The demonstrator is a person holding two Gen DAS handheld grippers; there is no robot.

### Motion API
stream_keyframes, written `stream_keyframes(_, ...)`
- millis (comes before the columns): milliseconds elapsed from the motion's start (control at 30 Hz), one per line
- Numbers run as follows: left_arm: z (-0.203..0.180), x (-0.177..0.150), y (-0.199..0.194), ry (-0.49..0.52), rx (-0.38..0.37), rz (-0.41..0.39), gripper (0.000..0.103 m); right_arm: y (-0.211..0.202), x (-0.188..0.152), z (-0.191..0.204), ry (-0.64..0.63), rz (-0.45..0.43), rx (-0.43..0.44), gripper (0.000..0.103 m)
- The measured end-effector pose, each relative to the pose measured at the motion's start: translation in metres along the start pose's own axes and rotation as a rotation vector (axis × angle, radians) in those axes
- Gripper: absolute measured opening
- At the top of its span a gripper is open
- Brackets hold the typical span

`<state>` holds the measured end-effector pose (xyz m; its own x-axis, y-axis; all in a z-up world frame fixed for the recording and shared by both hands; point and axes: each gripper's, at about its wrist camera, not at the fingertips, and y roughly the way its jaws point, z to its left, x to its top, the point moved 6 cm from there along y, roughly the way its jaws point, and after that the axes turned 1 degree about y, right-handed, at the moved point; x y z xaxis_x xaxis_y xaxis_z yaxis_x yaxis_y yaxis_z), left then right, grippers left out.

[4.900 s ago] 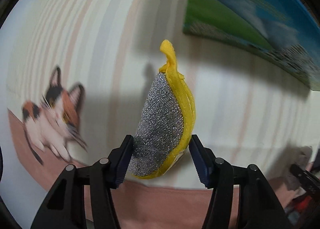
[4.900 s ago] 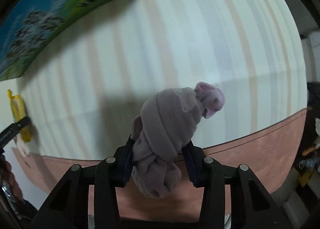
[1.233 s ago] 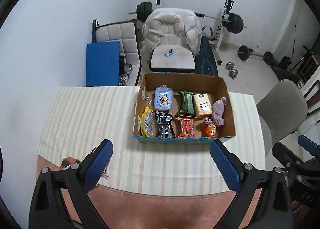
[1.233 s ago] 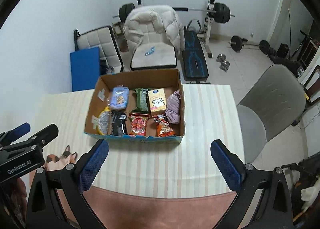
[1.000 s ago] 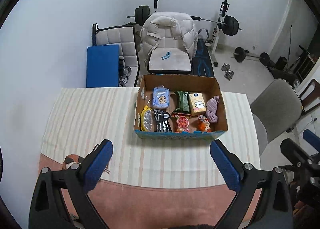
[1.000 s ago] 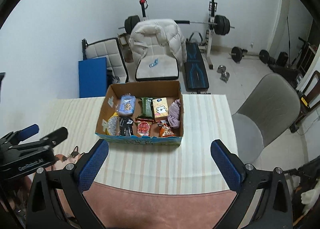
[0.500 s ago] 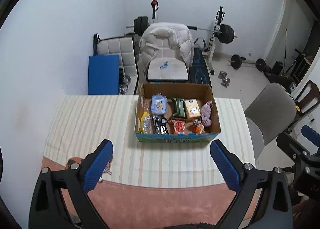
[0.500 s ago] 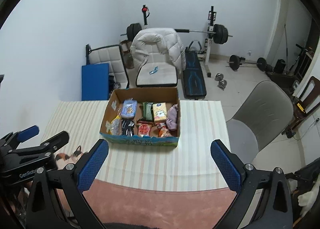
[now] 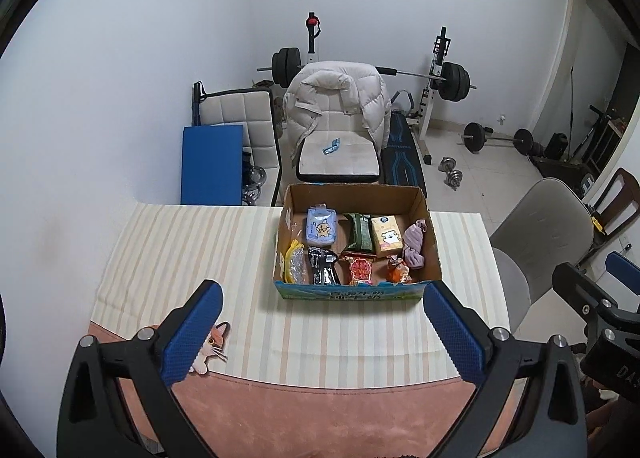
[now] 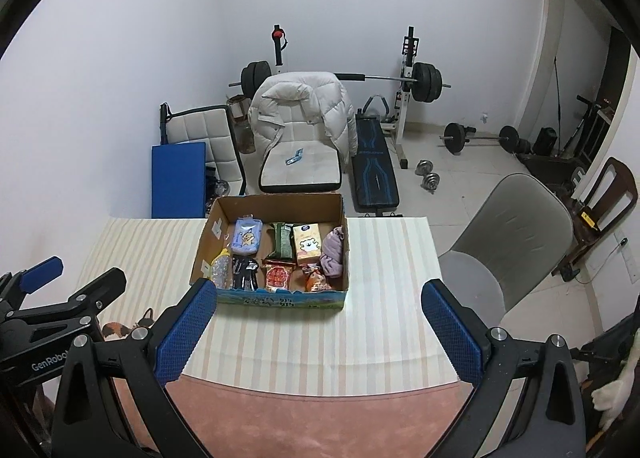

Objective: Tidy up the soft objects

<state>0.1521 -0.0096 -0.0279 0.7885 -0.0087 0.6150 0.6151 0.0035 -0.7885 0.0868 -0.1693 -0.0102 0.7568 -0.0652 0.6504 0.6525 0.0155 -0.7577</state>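
An open cardboard box [image 9: 424, 214] [image 10: 210, 230] stands on the striped tablecloth. Inside, the yellow and silver scrub sponge [image 9: 294, 263] [image 10: 219, 267] lies at the front left and the rolled mauve cloth [image 9: 415, 244] [image 10: 333, 252] at the right, among several snack and tissue packs. My left gripper [image 9: 324, 332] is open and empty, held high above the table's front edge. My right gripper [image 10: 314, 332] is open and empty at the same height. Each gripper shows at the edge of the other's view.
The striped tablecloth [image 9: 192, 242] has a pink border and a cat print [image 9: 210, 340]. A grey chair [image 10: 508, 242] stands at the table's right. Behind the table are a white chair with a jacket [image 9: 340, 126], a blue mat [image 9: 212, 164] and a weight bench.
4.9 s ago the left gripper held the sponge and the right held the cloth; both now lie in the box. Over the last second both open grippers have pulled back and up.
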Motion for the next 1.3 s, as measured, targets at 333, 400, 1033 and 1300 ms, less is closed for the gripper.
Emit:
stream_keyframes(333, 0.001, 0.001, -0.006, 0.005, 0.000, -0.011, 0.103, -0.004, 0.003, -0.006, 0.008, -0.011, -0.011, 0.103)
stream_keyframes(400, 0.002, 0.001, -0.007, 0.005, 0.000, -0.012, 0.103, -0.004, 0.003, -0.007, 0.009, -0.010, -0.010, 0.103)
stream_keyframes(1033, 0.000, 0.003, -0.013, 0.007, -0.005, -0.016, 0.103, -0.008, 0.002, -0.011, 0.016, -0.006, -0.012, 0.103)
stream_keyframes(1300, 0.001, 0.002, -0.012, 0.007, -0.007, -0.011, 0.103, -0.008, 0.001, -0.011, 0.015, -0.006, -0.012, 0.103)
